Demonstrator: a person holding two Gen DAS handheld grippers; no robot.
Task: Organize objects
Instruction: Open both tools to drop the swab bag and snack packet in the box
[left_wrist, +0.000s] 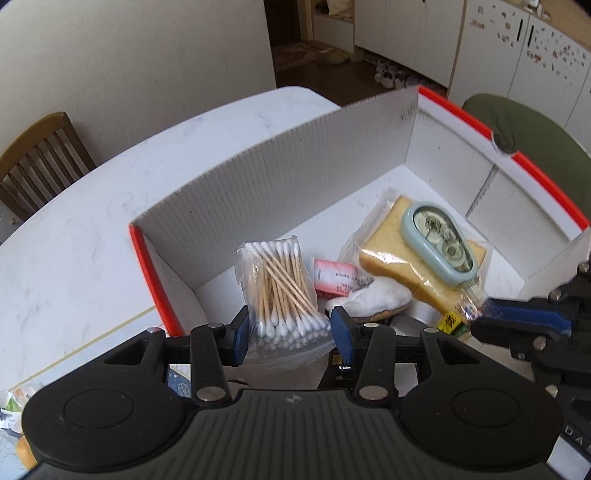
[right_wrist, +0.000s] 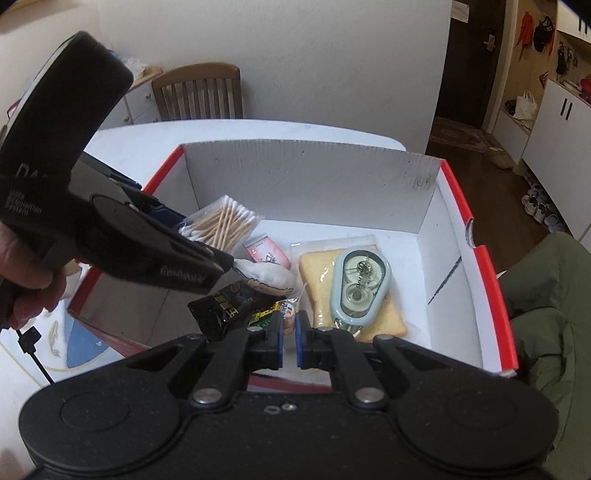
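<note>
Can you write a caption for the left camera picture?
Left gripper lowers a bag of cotton swabs into the box, beside bagged bread.

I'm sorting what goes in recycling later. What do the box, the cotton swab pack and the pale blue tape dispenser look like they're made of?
Box: white corrugated board, matte, judging by its fine ribbing, with glossy red outside.
Cotton swab pack: clear glossy plastic bag; swabs have tan sticks, likely wood or bamboo, with white cotton tips.
Tape dispenser: smooth pale blue plastic with a clear window showing reels.

The print on the pink packet (left_wrist: 334, 277) is too small to read. The left gripper (right_wrist: 207, 236) hides part of the cotton swab bag (right_wrist: 221, 223).
</note>
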